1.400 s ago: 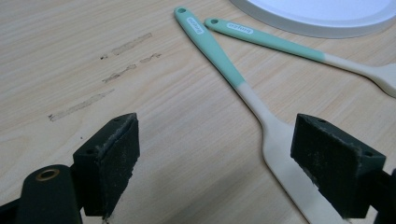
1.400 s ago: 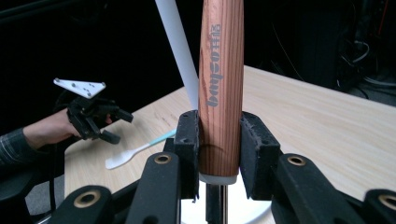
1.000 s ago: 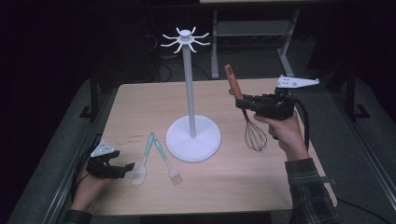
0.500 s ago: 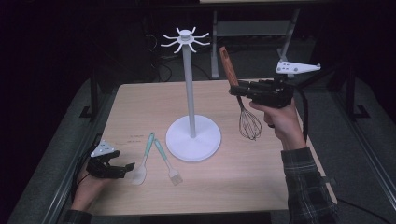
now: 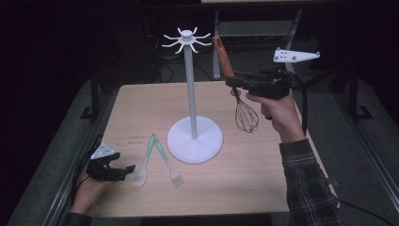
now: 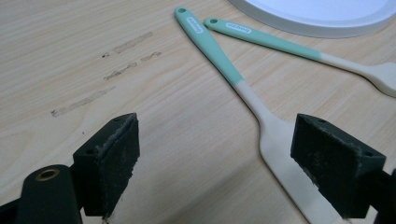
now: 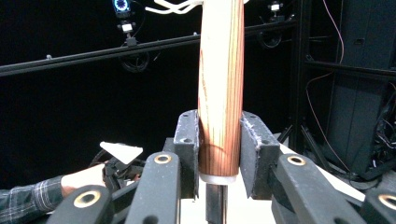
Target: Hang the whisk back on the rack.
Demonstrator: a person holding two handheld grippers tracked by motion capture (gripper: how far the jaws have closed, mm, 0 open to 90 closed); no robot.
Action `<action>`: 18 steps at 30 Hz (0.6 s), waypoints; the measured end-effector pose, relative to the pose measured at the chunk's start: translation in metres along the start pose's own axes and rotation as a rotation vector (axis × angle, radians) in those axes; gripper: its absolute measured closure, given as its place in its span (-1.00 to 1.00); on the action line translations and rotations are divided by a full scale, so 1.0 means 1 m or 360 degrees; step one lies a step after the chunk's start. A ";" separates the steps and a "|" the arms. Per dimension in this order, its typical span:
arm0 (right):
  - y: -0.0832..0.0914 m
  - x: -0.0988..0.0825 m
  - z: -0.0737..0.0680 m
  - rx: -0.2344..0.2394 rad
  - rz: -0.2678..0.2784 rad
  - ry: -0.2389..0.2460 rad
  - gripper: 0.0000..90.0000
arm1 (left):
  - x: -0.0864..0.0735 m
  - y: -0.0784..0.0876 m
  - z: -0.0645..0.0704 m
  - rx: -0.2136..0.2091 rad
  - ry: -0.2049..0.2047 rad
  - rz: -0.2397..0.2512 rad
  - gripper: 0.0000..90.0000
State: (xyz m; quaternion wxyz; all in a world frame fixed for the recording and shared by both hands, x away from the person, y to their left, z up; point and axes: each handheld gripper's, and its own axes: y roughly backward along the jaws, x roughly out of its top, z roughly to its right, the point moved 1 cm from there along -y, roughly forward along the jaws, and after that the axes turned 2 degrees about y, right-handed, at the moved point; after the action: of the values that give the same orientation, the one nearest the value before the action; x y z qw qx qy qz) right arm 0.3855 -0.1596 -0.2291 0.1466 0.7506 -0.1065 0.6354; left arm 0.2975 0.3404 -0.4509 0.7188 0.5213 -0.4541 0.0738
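The right gripper [image 5: 234, 84] holds the whisk [image 5: 237, 96] by its wooden handle, jaws closed on it, in the air above the table's [image 5: 263, 188] right half, beside the white stand [image 5: 194, 94]. Near the front left corner, the left gripper [image 5: 123, 169] rests with jaws wide, the spatula [image 5: 143, 162] between them, not pressed.

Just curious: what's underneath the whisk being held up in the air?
Under the whisk, lifted by the right gripper, lies bare wooden table; the wire loops hide a small patch behind them.
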 end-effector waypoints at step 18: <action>-0.013 -0.001 0.004 0.0082 -0.0002 -0.0002 0.56 | -0.008 0.006 0.001 0.0024 0.0019 -0.0009 -0.66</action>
State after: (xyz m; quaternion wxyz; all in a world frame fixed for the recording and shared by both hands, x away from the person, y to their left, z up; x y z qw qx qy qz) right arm 0.3939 -0.1485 -0.2316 0.1275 0.7545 -0.0898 0.6375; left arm 0.2888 0.3446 -0.4522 0.7177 0.5276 -0.4477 0.0781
